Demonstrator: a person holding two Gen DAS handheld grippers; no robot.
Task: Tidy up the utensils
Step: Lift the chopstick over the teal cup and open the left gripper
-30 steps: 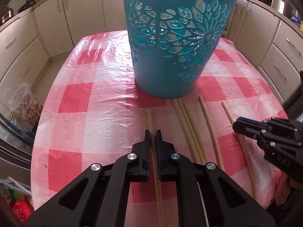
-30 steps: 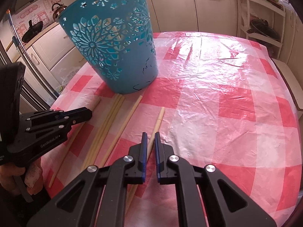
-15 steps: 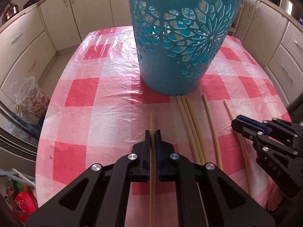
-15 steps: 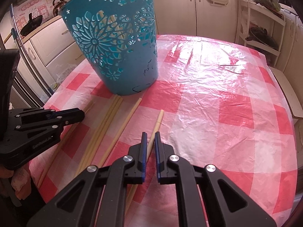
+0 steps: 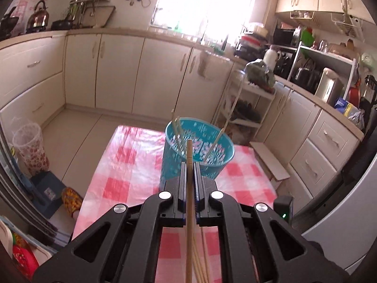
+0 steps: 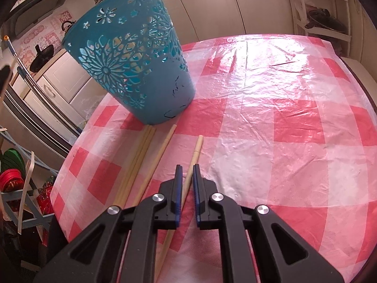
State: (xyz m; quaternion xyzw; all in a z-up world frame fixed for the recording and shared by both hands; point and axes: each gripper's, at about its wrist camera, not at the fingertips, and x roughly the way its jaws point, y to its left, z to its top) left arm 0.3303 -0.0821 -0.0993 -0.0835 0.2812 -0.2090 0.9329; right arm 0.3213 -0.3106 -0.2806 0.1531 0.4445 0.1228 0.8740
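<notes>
We count one teal plastic basket with flower cut-outs [image 5: 199, 151] standing on the table with the red-and-white checked plastic cloth [image 5: 127, 165]. In the left wrist view we look down into its open mouth and see three thin pale sticks [image 5: 178, 132] leaning inside it: two close together at the far left rim, one at the right rim.

Our left tool [image 5: 189, 165] is clamped on one long wooden chopstick [image 5: 189, 188], which runs straight between the pads and points toward the basket from above the table. Below this tool, a few more pale sticks show on the cloth at the near edge; we cannot count them there.

The right wrist view gives that count. Four wooden chopsticks lie on the cloth near the basket's foot: a bundle of two side by side [image 6: 137, 160] on the left, a single one [image 6: 156, 162] just right of them, and another single chopstick [image 6: 193, 158] further right. Our right tool [image 6: 187, 167] has its jaws nearly together around this last chopstick, which passes between the blue pads; we cannot tell whether it is lifted off the cloth.

Only the left view shows the basket's inside; only the right view shows its patterned side and the sticks on the table clearly.
</notes>
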